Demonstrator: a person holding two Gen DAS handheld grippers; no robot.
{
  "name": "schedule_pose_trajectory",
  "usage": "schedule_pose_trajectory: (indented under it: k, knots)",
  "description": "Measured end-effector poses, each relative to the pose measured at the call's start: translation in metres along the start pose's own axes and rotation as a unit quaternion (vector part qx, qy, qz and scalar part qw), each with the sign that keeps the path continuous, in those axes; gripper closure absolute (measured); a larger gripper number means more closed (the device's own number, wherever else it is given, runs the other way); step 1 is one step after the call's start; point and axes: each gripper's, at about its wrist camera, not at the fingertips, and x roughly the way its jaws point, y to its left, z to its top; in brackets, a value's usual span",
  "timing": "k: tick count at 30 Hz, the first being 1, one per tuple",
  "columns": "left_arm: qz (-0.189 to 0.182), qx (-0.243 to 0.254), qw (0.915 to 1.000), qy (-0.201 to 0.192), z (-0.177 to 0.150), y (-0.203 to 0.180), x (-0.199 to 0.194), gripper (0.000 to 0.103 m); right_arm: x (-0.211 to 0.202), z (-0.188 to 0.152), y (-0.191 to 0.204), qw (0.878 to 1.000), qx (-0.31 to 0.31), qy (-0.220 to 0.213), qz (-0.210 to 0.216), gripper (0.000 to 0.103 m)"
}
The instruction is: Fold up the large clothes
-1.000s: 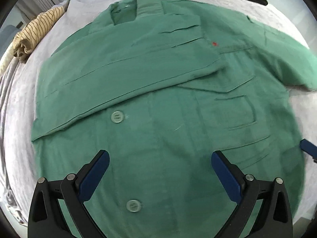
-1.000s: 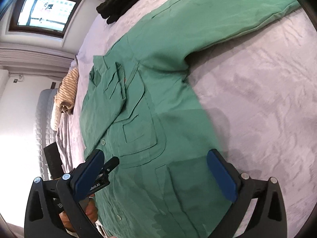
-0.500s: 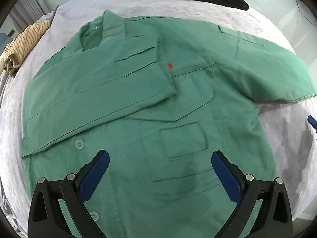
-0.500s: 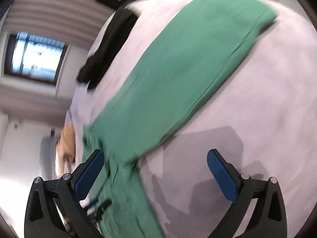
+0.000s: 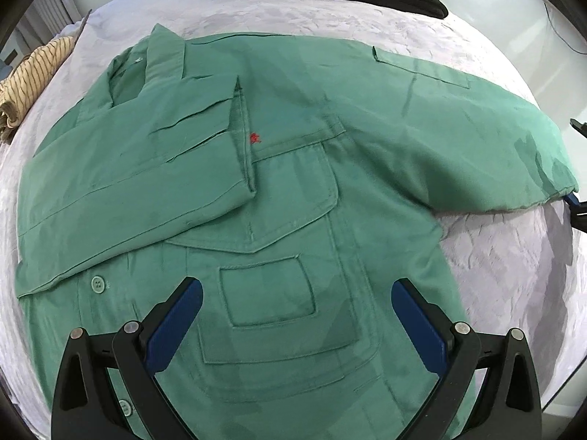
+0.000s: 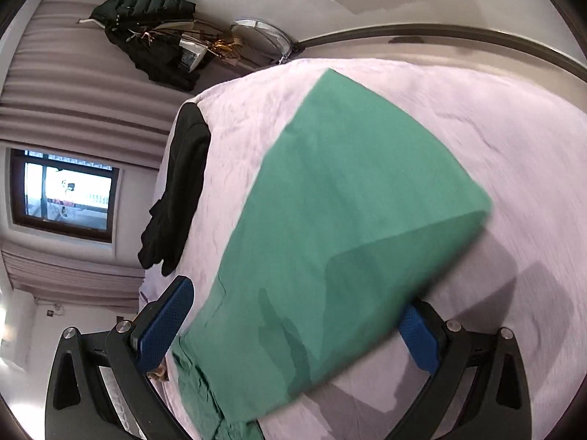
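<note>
Bedspread (image 6: 477, 117); sleeve (image 6: 348, 198) cuff perhaps blurred.

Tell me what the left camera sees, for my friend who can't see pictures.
A green shirt lies flat on a pale bed, one sleeve folded across its front. The open left hand-held gripper hovers above its pocket.

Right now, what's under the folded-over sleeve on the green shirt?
The folded sleeve lies across the green shirt chest; a button shows below its edge. Whatever sits beneath the sleeve is covered.
</note>
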Motion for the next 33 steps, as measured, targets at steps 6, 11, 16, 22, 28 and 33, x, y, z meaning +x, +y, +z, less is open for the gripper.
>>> schedule_pose_trajectory:
  k: [6, 11, 16, 22, 28, 33]
  knots:
    - [-0.004, -0.006, 0.9999, -0.007, 0.002, 0.005, -0.005, 0.000, 0.014, 0.007, -0.015, 0.997, 0.074, 0.015, 0.004, 0.099]
    - [-0.003, -0.011, 0.9996, -0.024, 0.007, 0.037, -0.011, 0.000, 0.005, 0.001, 0.024, 0.999, 0.018, 0.001, 0.033, 0.099]
    - [0.014, -0.037, 0.9985, -0.036, 0.005, 0.081, -0.015, 0.000, 0.012, -0.026, 0.104, 0.994, -0.072, 0.019, 0.085, 0.099]
    - [0.038, -0.077, 0.9948, -0.054, -0.004, 0.145, -0.020, 0.000, 0.052, -0.128, 0.242, 0.953, -0.260, 0.077, 0.133, 0.099]
    - [0.059, -0.130, 0.9881, -0.057, -0.029, 0.221, -0.027, 0.000, 0.132, -0.274, 0.315, 0.894, -0.401, 0.167, 0.110, 0.099]
    - [0.074, -0.160, 0.9831, -0.049, -0.051, 0.271, -0.024, 0.000, 0.215, -0.380, 0.296, 0.861, -0.437, 0.257, 0.044, 0.099]
